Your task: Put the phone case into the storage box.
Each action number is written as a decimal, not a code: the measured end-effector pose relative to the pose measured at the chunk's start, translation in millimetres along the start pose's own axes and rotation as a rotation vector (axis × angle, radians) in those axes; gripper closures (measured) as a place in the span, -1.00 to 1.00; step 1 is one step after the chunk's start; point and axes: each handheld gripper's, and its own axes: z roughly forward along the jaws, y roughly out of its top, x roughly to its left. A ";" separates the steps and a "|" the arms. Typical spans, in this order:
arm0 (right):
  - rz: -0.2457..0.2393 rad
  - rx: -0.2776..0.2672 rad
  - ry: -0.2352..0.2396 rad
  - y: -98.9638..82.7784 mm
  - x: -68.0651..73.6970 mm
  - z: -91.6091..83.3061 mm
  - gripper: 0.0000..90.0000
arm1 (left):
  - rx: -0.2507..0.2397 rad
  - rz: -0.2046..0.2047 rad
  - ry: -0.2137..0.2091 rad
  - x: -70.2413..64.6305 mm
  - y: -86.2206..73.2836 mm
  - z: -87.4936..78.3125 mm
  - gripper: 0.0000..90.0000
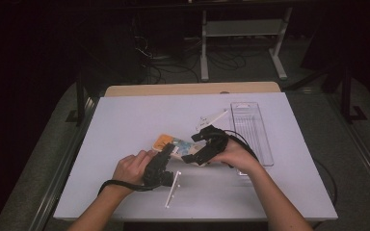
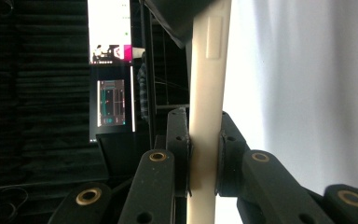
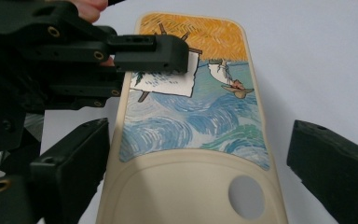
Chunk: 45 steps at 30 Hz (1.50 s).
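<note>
While the left claw (image 3: pixel 168 53) pinches the phone case (image 3: pixel 191 121) by its edge, the right claw (image 3: pixel 196 168) sits wide around it.

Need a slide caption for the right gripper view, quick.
Right gripper open around a painted cream phone case on the white table; left gripper clamps its edge.

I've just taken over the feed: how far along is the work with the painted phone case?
Done: the left gripper is shut on the case's edge, which shows cream between its pads. In hand: the right gripper is open, jaws on either side of the case, not yet closed. Left, probably: grip it with the right and move it, perhaps to the clear tray.
</note>
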 end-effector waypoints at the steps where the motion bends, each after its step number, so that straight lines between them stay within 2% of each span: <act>1: 0.012 -0.005 0.007 0.3 0.0 -1.4 -0.90 | 0.000 -0.006 -0.002 0.4 -0.4 0.1 0.76; 10: 0.026 -0.049 -0.026 0.7 -3.7 -13.4 -0.95 | 0.035 -0.004 -0.023 1.4 -9.2 1.0 0.76; 11: 0.022 -0.053 -0.029 0.3 -4.4 -14.7 -0.94 | 0.036 -0.017 -0.019 1.0 -11.2 1.3 0.76; 14: 0.036 -0.052 -0.038 -0.2 -4.6 -19.1 -0.95 | 0.059 -0.012 -0.025 2.4 -16.5 0.2 0.76; 18: 0.012 -0.063 -0.065 -2.5 -6.7 -25.7 -0.95 | 0.076 -0.026 -0.024 3.7 -22.6 -0.4 0.76; 21: 0.030 -0.068 -0.082 -4.4 -4.2 -29.5 -0.95 | 0.084 -0.034 -0.028 4.7 -26.0 -1.0 0.76; 23: 0.019 -0.076 -0.105 -7.2 -5.2 -31.6 -0.95 | 0.087 -0.037 -0.029 5.3 -27.8 -1.3 0.76; 30: 0.039 -0.070 -0.134 -16.4 -7.4 -38.2 -0.95 | 0.106 -0.045 -0.019 7.5 -34.3 -1.9 0.76; 38: 0.048 -0.098 -0.151 -25.0 -8.3 -40.6 -0.95 | 0.115 -0.057 -0.013 9.1 -38.9 -3.0 0.76; 42: 0.025 -0.104 -0.163 -26.3 -7.7 -40.3 -0.95 | 0.123 -0.064 -0.014 9.7 -40.7 -3.2 0.76; 45: 0.025 -0.098 -0.155 -26.1 -7.4 -39.4 -0.95 | 0.124 -0.066 -0.013 10.2 -41.9 -3.3 0.76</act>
